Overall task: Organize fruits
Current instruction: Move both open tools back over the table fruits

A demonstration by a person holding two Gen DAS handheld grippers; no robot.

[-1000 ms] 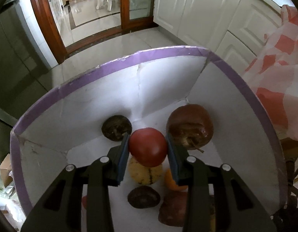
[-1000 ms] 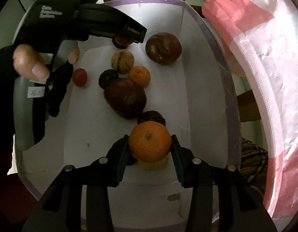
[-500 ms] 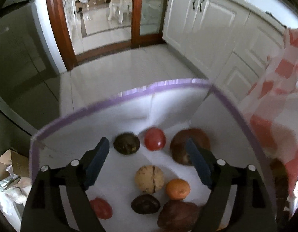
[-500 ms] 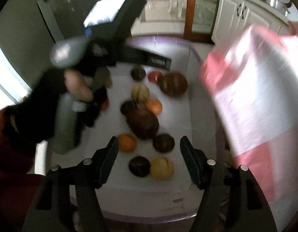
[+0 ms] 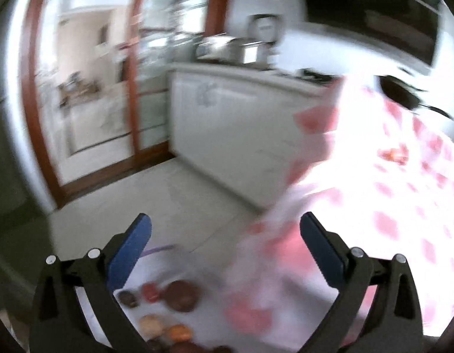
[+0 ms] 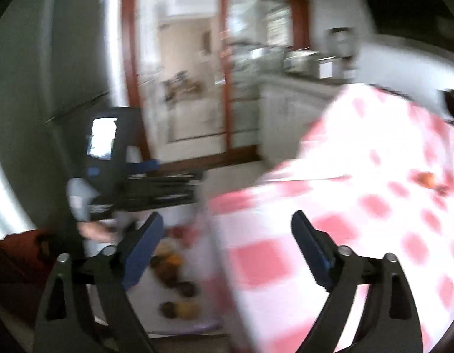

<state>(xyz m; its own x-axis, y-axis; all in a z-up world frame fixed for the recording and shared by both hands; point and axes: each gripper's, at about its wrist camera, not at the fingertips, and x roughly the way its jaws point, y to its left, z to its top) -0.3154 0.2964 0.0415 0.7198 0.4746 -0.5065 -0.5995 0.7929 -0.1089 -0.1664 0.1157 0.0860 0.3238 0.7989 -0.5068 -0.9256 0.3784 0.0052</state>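
Both views are motion-blurred. My left gripper (image 5: 225, 229) is open and empty, raised well above the white box (image 5: 138, 289) of fruit. Several fruits lie in it, among them a red tomato (image 5: 150, 291) and a large dark brown fruit (image 5: 181, 295). My right gripper (image 6: 227, 229) is open and empty, also raised. Below it the box (image 6: 144, 303) holds several fruits (image 6: 168, 260). The left gripper (image 6: 144, 185) shows in the right wrist view, held in a hand. More fruit (image 6: 427, 179) lies far off on the checked tablecloth (image 6: 359, 206).
The table with the red-and-white checked cloth (image 5: 389, 191) fills the right. White kitchen cabinets (image 5: 227, 123) and a wood-framed glass door (image 5: 94, 88) stand behind. A dark fridge (image 6: 50, 73) is at the left.
Both grippers let go of their fruit, the tomato and the orange, into the box, opened wide, then rose and tilted up towards the table on the right.
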